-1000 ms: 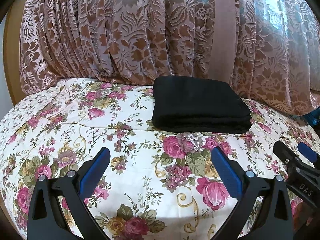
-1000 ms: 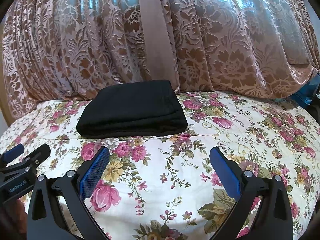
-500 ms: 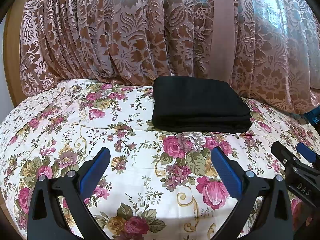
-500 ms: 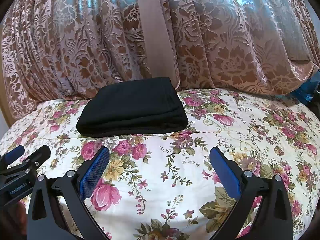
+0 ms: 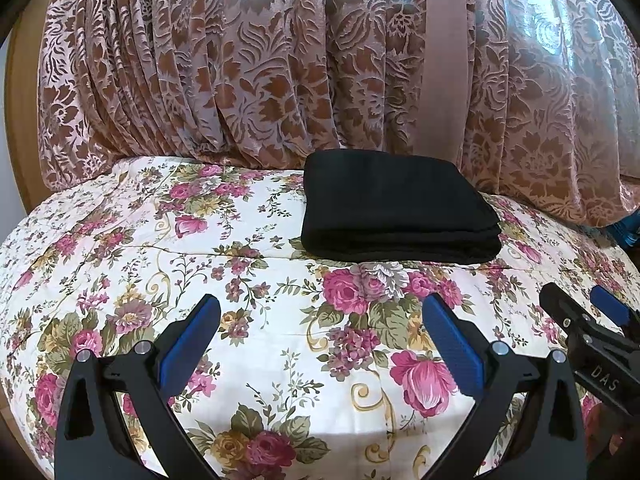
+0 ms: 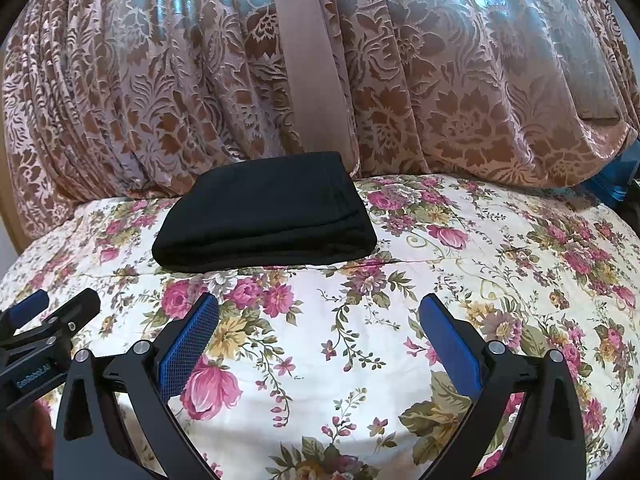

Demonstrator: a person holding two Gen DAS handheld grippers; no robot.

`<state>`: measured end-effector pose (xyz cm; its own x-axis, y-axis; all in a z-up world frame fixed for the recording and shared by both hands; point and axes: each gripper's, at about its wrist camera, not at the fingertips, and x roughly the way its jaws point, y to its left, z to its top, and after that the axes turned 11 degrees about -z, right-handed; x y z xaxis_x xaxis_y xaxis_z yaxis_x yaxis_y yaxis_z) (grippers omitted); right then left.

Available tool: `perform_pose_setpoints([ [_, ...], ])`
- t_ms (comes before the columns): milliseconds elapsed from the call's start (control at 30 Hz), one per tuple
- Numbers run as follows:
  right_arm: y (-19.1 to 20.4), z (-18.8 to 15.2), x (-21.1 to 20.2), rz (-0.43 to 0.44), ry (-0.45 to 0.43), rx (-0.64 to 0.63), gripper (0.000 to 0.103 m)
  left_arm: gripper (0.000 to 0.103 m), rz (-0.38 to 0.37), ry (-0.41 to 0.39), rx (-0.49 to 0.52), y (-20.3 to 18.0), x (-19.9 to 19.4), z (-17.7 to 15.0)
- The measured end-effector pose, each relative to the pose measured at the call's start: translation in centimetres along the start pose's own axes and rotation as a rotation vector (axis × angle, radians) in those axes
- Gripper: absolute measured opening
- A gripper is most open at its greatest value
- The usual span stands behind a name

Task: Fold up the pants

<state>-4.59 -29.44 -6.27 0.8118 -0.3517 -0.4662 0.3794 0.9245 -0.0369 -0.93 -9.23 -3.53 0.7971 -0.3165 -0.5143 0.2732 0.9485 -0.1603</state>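
Observation:
The black pants (image 5: 394, 208) lie folded into a neat rectangular stack on the floral bedspread (image 5: 256, 320), near the curtain at the back. They also show in the right wrist view (image 6: 268, 216). My left gripper (image 5: 320, 320) is open and empty, held above the bedspread in front of the pants. My right gripper (image 6: 318, 318) is open and empty, also in front of the pants and apart from them. The right gripper shows at the right edge of the left wrist view (image 5: 588, 320), and the left gripper shows at the left edge of the right wrist view (image 6: 48, 312).
A pink and brown patterned curtain (image 5: 280, 60) hangs right behind the bed and touches its far edge. A blue object (image 6: 616, 184) shows at the far right by the curtain. A wooden frame (image 5: 20, 120) stands at the left.
Both grippers have drifted very slightly; the pants stay still and both grippers stay open.

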Motion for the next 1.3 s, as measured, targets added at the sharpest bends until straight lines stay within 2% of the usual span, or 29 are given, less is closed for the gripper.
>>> perform_pose_setpoints([
  [1300,0.4,-0.5,1.7,-0.005,0.048,-0.001,0.099,0.101,-0.01,0.043,-0.014,0.5,1.3,-0.3],
])
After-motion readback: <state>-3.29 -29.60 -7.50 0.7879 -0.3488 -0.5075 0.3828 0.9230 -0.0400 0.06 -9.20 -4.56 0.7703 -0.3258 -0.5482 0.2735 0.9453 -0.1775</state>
